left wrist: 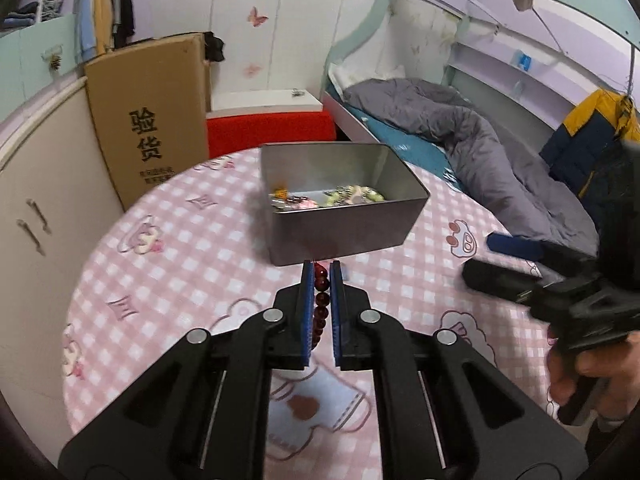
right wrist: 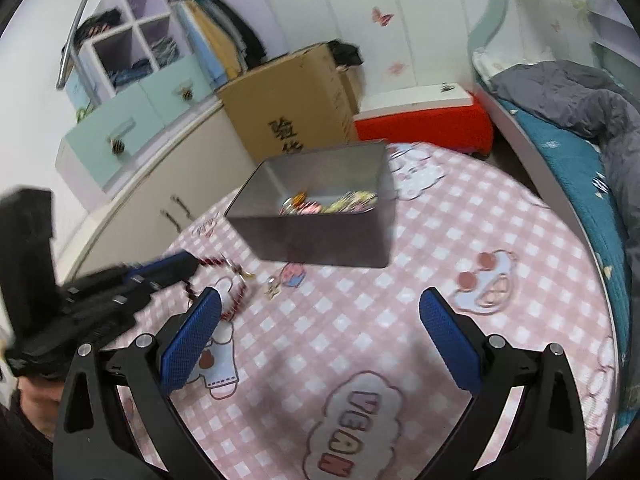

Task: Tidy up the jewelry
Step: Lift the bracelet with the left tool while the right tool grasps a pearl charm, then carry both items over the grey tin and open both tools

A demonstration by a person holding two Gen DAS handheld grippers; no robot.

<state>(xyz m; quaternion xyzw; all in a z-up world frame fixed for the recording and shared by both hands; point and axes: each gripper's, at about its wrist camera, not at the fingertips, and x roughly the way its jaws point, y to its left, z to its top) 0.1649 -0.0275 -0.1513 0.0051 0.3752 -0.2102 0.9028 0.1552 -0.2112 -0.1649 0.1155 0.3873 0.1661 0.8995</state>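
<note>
One room, a bedroom: a bed [left wrist: 460, 128] with a grey quilt [left wrist: 492, 148] along the right side, pale wall panels with butterfly stickers, and a cream cupboard [left wrist: 36, 208] at left with hanging clothes above. A tall cardboard box [left wrist: 148, 116] printed with black characters stands beyond the counter, beside a red-covered low stand [left wrist: 272, 130].

Counter [right wrist: 460, 240]: round, covered by a pink-and-white checked cloth with cartoon prints.

Metal tin [left wrist: 340, 200], rectangular, open-topped, sits near the counter's far side; mixed jewelry [left wrist: 340, 196] lies in its bottom, pale beads and small metallic pieces, details blurred.

Left hand-held gripper [left wrist: 322, 276]: blue pads clamped on a dark red bead bracelet [left wrist: 322, 300], just in front of the tin's near wall. In the right wrist view the strand hangs in a loop from its tips, over the cloth. A small gold charm piece [right wrist: 274, 287] lies loose on the cloth just beside that loop, short of the tin.

Right hand-held gripper [right wrist: 320, 304]: jaws spread wide, nothing between the pads, held above bare cloth right of the bracelet. The person's hand [left wrist: 580, 368] holds its handle.
</note>
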